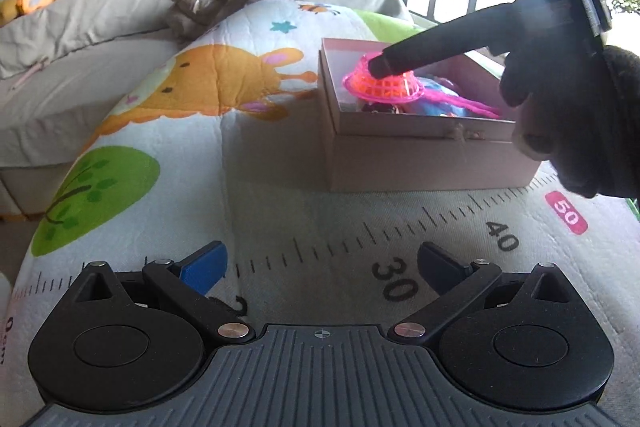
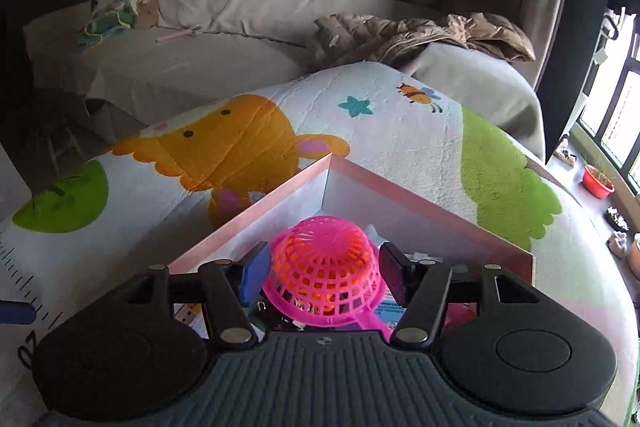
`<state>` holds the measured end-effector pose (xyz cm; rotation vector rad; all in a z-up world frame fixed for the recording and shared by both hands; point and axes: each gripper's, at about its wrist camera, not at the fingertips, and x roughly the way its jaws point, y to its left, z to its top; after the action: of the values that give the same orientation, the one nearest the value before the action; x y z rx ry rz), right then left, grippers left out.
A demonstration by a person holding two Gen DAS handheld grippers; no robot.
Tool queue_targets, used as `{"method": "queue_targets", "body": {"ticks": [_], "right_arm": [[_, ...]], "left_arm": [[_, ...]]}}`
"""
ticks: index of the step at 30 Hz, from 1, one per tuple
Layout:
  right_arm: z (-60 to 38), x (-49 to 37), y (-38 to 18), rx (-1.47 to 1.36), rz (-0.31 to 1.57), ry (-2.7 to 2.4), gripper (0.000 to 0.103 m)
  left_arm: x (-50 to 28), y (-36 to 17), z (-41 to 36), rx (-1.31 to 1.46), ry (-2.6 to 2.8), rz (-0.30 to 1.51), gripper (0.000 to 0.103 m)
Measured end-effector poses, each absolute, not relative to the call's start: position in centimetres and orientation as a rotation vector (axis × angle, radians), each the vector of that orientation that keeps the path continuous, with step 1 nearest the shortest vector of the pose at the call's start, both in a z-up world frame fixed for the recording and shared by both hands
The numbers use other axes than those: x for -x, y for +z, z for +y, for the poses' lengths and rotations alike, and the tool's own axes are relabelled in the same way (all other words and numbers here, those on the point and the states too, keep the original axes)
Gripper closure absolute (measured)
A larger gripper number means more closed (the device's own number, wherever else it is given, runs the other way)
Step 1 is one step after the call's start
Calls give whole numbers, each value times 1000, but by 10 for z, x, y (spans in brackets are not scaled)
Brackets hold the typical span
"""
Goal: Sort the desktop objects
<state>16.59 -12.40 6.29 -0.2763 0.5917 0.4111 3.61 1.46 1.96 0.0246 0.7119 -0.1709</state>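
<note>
Right gripper sits over the pink box, jaws spread either side of the pink mesh strainer, which lies dome-up on the box's contents; pad contact not discernible. Left gripper hangs wide apart, holding nothing, above the printed play mat, near the box.

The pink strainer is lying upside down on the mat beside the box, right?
Not quite. The pink strainer is upside down, but it lies inside the box on the other toys, not on the mat. The right wrist view shows this.
</note>
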Motion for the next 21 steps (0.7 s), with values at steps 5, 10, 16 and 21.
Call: {"method": "queue_targets", "body": {"ticks": [5, 10, 16, 21], "right_arm": [[-170, -103, 86, 170, 503, 354, 9], [-209, -40, 72, 34, 580, 298, 0], [-202, -8, 14, 18, 740, 191, 0], [-189, -14, -3, 77, 770, 130, 0]], "left_arm": [[-23, 15, 10, -73, -177, 696, 0], [-17, 8, 11, -61, -166, 715, 0], [-20, 1, 8, -58, -119, 741, 0], [-24, 0, 7, -51, -109, 746, 0]]}}
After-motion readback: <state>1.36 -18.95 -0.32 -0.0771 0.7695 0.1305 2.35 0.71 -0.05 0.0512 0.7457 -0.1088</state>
